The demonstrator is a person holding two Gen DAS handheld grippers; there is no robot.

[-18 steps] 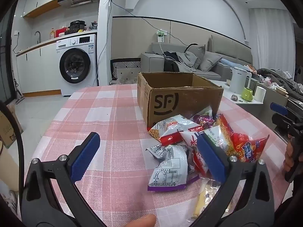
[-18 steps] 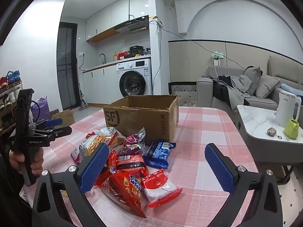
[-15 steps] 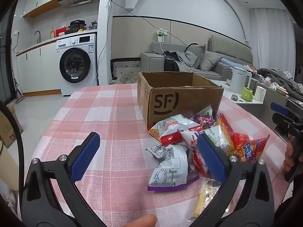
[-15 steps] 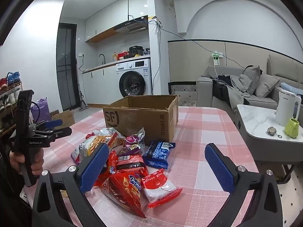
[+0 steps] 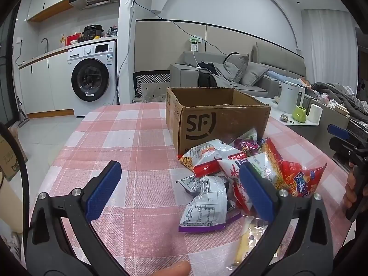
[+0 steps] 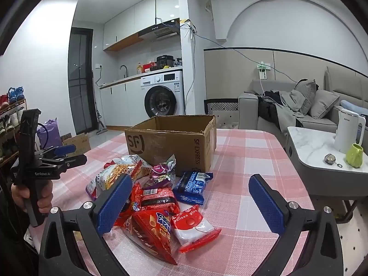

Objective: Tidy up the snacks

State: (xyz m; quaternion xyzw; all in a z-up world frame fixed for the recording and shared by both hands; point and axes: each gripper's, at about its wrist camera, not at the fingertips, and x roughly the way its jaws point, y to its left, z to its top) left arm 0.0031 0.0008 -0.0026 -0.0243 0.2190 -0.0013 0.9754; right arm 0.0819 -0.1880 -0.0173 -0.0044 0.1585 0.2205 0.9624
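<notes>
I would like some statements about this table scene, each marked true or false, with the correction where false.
1. The cardboard box stands open at the top. True.
2. The blue snack packet lies inside the box. False: it lies on the checked tablecloth, in front of the box.
3. Both grippers have their jaws wide open and hold nothing. True: this holds for the left gripper and the right gripper.
4. The snacks are spread evenly over the whole table. False: they lie in one pile before the box.
5. The white kettle stands on the checked tablecloth. False: it stands on the marble side table.
</notes>
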